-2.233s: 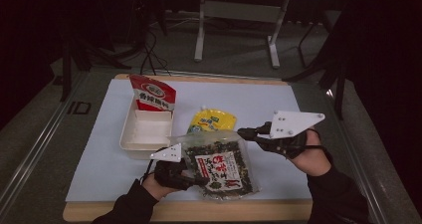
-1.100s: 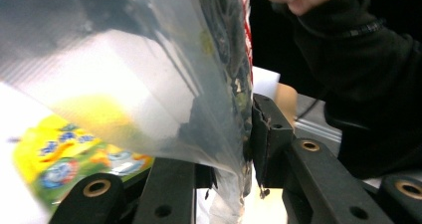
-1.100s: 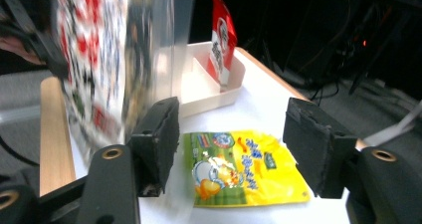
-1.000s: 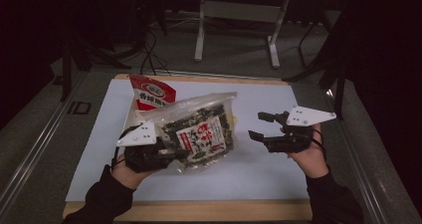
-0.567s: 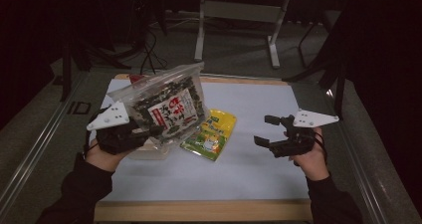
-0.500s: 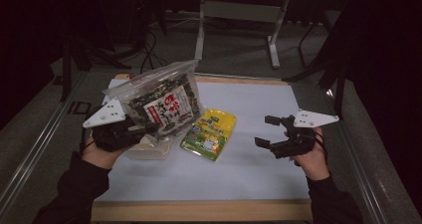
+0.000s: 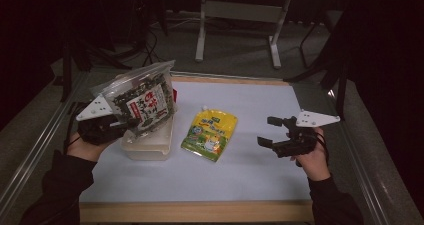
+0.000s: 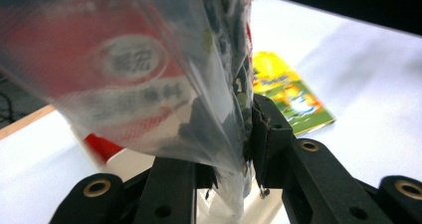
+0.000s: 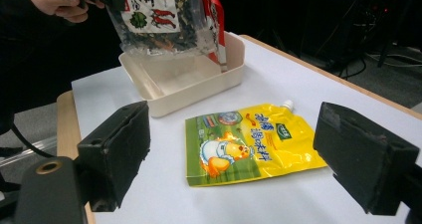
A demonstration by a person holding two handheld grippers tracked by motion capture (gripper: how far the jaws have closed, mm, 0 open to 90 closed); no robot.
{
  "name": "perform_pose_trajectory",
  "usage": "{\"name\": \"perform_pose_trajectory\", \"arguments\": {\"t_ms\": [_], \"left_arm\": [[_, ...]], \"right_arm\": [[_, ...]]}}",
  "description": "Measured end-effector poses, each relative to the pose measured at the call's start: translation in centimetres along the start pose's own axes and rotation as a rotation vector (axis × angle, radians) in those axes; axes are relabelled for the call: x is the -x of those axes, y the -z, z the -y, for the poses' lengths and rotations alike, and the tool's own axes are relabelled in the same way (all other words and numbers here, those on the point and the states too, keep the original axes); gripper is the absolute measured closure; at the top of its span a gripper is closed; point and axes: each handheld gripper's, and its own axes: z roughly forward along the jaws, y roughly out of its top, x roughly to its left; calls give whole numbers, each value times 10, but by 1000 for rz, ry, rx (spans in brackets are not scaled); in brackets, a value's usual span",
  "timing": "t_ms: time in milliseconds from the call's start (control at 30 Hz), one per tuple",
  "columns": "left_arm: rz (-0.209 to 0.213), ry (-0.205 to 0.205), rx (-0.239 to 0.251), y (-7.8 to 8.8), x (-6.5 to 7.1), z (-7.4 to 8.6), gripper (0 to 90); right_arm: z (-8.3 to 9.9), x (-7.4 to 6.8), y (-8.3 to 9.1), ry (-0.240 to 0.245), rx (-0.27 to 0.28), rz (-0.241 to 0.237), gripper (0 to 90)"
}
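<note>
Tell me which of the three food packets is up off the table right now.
The clear seaweed bag, clamped in the left gripper above the white tray. The yellow spouted pouch lies flat on the table; the red packet stands in the tray.

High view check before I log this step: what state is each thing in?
Clear snack bag: lifted, tilted, held above the tray.
Left gripper: shut on the bag's edge.
Cream tray: open, a red packet upright inside.
Yellow spout pouch: flat on the mat, capped.
Right gripper: open, holding nothing.
</note>
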Motion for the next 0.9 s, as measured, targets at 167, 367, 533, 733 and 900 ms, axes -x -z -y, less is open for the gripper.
{"name": "perform_pose_trajectory", "arguments": {"t_ms": [167,367,533,733,900], "left_arm": [[-15,11,-42,-5,-9,8,754],[-12,10,-77,-13,-14,13,754],[-8,7,-106,-23,-18,12,754],[-4,8,-122,-33,-21,17,754],[4,30,-98,-35,-26,24,754]], "right_arm": [[1,1,-1,0,-7,2,147],[1,1,-2,2,-11,-3,147],[2,1,-2,-1,-16,-1,148],[3,1,-3,2,-28,1,148],[5,1,-5,3,-35,-3,148]]}}
